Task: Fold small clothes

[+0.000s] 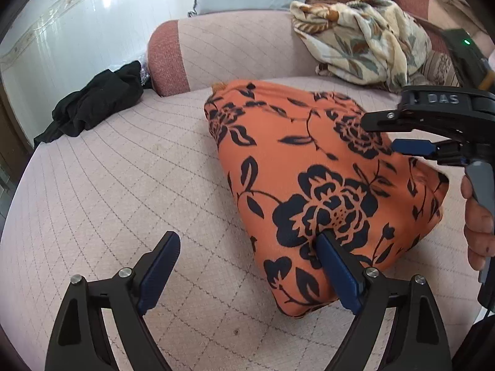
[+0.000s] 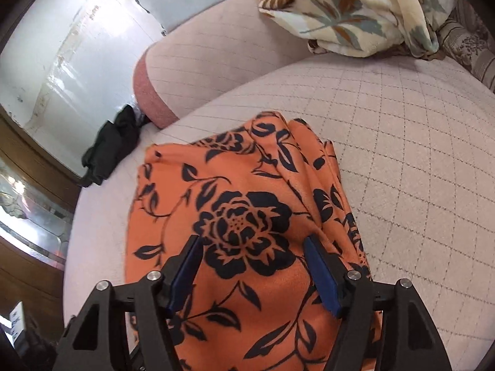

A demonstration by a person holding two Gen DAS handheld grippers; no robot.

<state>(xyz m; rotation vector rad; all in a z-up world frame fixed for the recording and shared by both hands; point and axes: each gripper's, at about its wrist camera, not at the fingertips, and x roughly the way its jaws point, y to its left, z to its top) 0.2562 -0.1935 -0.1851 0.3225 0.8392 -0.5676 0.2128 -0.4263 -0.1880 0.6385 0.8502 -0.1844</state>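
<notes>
Looking down my left gripper (image 1: 247, 270), I see its jaws spread wide with nothing between the pads; the right-hand pad (image 1: 337, 273) sits at the near edge of the orange flowered garment (image 1: 309, 185), the other pad over bare mattress (image 1: 123, 185). The garment lies folded into a thick bundle on the quilted pink mattress. My right gripper (image 2: 253, 272) hovers over the same bundle, jaws apart, pads on either side of a big black flower print and not pinching any cloth. From the left camera it reaches in from the right edge, with a hand (image 1: 478, 216) on its grip. A black garment (image 1: 92, 105) sits crumpled at the mattress edge beside a pink bolster (image 1: 216, 49), and a cream leaf-patterned blanket (image 1: 365, 37) is heaped farther back.
</notes>
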